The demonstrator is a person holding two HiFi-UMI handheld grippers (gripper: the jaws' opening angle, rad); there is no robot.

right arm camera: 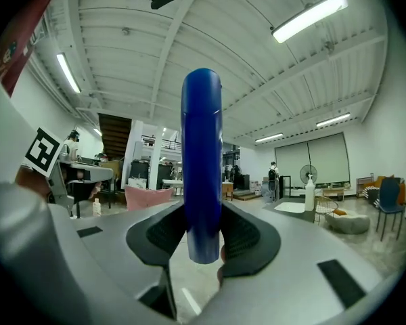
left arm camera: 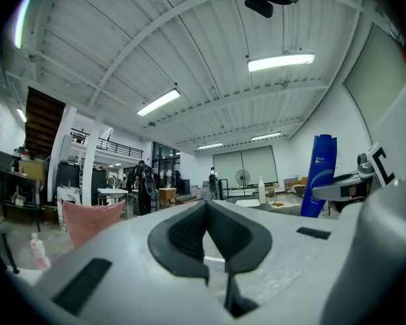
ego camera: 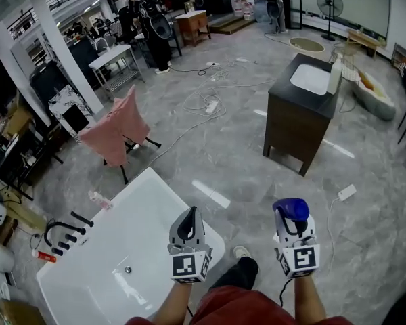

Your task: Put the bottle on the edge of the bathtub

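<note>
A blue bottle (ego camera: 291, 209) stands upright in my right gripper (ego camera: 293, 225), whose jaws are shut on its sides. The right gripper view shows the bottle (right arm camera: 201, 161) pinched between the two black pads (right arm camera: 245, 235), its lower end hanging free. This gripper is held over the floor, right of the white bathtub (ego camera: 95, 249). My left gripper (ego camera: 188, 225) hovers above the tub's near right rim, jaws shut and empty. From the left gripper view (left arm camera: 207, 212) the bottle (left arm camera: 319, 176) shows at the right.
A pink-draped chair (ego camera: 118, 127) stands beyond the tub. A dark cabinet with a white basin (ego camera: 304, 103) stands to the right. Cables (ego camera: 206, 103) trail across the floor. A black tap fitting (ego camera: 62, 237) sits at the tub's left. The person's shoe (ego camera: 241, 251) is below.
</note>
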